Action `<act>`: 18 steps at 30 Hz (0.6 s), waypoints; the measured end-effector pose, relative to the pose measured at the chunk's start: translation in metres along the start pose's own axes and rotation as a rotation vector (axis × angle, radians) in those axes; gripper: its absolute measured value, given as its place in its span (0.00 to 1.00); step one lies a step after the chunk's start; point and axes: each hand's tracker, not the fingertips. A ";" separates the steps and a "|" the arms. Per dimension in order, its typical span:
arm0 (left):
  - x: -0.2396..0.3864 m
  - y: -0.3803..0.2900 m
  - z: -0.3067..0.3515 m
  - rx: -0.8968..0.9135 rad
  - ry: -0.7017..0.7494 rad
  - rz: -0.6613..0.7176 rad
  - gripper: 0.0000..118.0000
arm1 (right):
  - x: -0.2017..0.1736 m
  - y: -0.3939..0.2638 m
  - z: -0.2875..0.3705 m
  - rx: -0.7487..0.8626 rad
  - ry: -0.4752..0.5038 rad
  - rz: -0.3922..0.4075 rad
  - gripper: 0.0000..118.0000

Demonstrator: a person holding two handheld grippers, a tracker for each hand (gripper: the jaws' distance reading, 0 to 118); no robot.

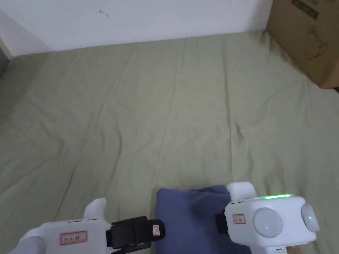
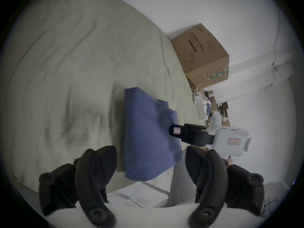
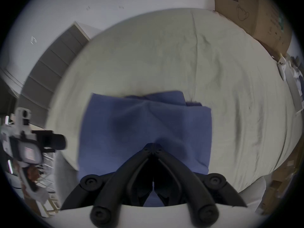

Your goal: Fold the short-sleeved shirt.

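Observation:
A blue short-sleeved shirt lies folded into a compact rectangle near the front edge of a green bed. My left gripper hovers just left of the shirt, pointing at it. In the left gripper view the left gripper is wide open, with the shirt beyond the gap. My right gripper is over the shirt's right part. In the right gripper view the right gripper has its tips shut together above the shirt. No cloth shows between them. The right gripper also appears in the left gripper view.
A large cardboard box stands at the bed's far right corner against the white wall. The green sheet is wrinkled and bare beyond the shirt. A grey panelled surface stands off the bed's left side, and small clutter lies past its right side.

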 end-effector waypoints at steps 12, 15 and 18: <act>-0.038 0.034 -0.091 -0.099 -0.200 0.144 0.78 | 0.023 -0.006 -0.009 -0.027 0.112 -0.150 0.00; -0.037 0.031 -0.116 -0.176 -0.273 0.161 0.73 | 0.017 -0.005 -0.009 -0.027 0.087 -0.119 0.00; -0.037 0.028 -0.128 -0.235 -0.301 0.155 0.50 | 0.013 -0.005 -0.006 -0.027 0.070 -0.109 0.00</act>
